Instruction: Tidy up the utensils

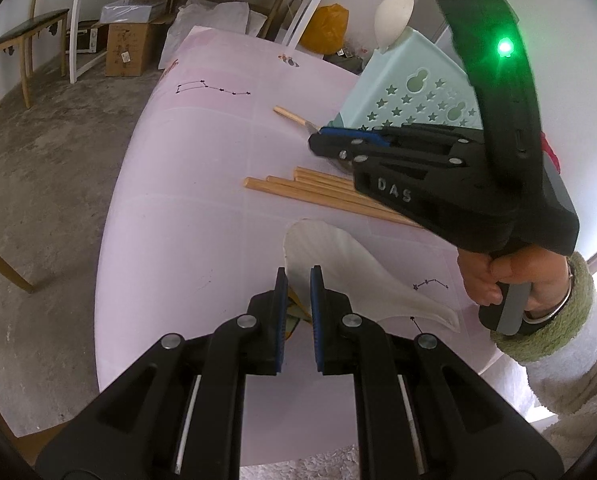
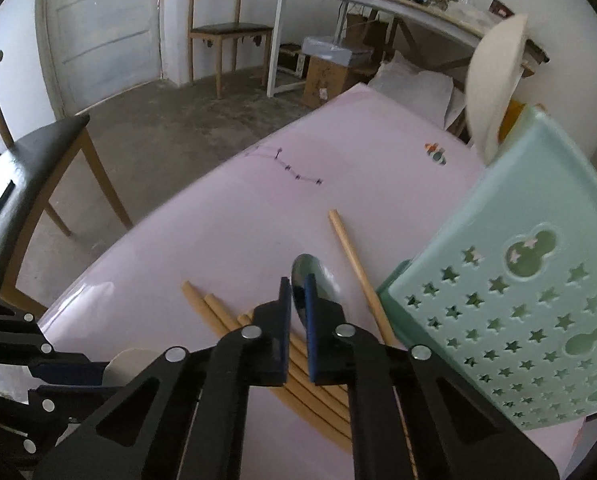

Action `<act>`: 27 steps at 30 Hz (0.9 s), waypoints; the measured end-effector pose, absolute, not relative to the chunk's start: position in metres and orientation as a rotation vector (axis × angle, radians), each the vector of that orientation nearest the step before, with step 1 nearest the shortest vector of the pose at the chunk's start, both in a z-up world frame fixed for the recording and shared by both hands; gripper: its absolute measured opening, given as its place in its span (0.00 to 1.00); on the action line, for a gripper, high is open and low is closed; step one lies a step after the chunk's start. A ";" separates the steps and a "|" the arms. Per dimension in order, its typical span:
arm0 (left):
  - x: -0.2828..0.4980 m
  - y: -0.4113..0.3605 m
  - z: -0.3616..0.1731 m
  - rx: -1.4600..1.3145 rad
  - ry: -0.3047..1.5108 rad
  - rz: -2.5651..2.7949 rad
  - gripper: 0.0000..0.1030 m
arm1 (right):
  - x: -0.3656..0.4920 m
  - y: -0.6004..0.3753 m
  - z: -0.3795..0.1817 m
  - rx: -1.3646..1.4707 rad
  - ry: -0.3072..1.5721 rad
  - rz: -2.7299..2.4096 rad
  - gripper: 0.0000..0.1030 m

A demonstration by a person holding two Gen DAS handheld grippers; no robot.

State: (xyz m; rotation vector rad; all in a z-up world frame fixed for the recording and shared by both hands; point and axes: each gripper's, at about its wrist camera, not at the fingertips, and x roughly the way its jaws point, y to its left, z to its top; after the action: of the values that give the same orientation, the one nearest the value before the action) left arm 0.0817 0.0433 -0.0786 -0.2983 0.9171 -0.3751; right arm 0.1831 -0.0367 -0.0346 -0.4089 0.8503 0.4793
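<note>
Pink table cover [image 2: 218, 240]: metal spoon [image 2: 312, 276] beside mint holder [image 2: 518, 320], right gripper [image 2: 297, 292] clamped on bowl edge. Thin, smooth, stiff; likely slips, hold neck. Left gripper [image 1: 298, 280] nearly closed, held thing unclear.

Two handheld grippers angled down: left gripper [image 1: 298, 276] w/ jaws nearly together on a white spoon [image 1: 338, 264], right gripper [image 2: 298, 288] clamped on a metal spoon [image 2: 312, 276], hand [image 1: 494, 276] round its grip.
</note>
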 end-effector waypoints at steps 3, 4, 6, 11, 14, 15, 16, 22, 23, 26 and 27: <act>0.082 0.043 -0.078 -0.298 0.917 -0.374 0.10 | 0.183 -0.040 -0.027 -0.394 0.820 0.483 0.04; 0.082 0.043 -0.078 -0.297 0.916 -0.374 0.10 | 0.182 -0.041 -0.023 -0.391 0.806 0.486 0.04; 0.083 0.043 -0.078 -0.297 0.916 -0.372 0.10 | 0.179 -0.046 -0.014 -0.373 0.780 0.499 0.03; 0.083 0.042 -0.078 -0.295 0.916 -0.367 0.10 | 0.170 -0.058 0.012 -0.306 0.715 0.540 0.02; 0.083 0.042 -0.079 -0.293 0.915 -0.364 0.10 | 0.166 -0.071 0.032 -0.230 0.673 0.571 0.02; 0.083 0.042 -0.078 -0.292 0.915 -0.362 0.10 | 0.166 -0.073 0.036 -0.212 0.667 0.576 0.02; 0.083 0.042 -0.078 -0.292 0.915 -0.361 0.10 | 0.165 -0.080 0.044 -0.169 0.654 0.589 0.02; 0.082 0.041 -0.078 -0.288 0.916 -0.354 0.10 | 0.164 -0.111 0.071 0.005 0.597 0.617 0.02; 0.082 0.040 -0.078 -0.287 0.916 -0.353 0.10 | 0.163 -0.117 0.075 0.039 0.587 0.622 0.02; 0.081 0.040 -0.079 -0.285 0.916 -0.350 0.10 | 0.162 -0.134 0.084 0.129 0.565 0.632 0.02; 0.081 0.040 -0.079 -0.284 0.916 -0.348 0.10 | 0.161 -0.141 0.087 0.165 0.555 0.636 0.02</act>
State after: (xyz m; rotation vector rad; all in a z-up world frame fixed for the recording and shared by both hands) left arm 0.0808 0.0401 -0.0786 -0.2842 0.9161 -0.3483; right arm 0.1611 -0.1410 0.0871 0.1648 0.5549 0.6356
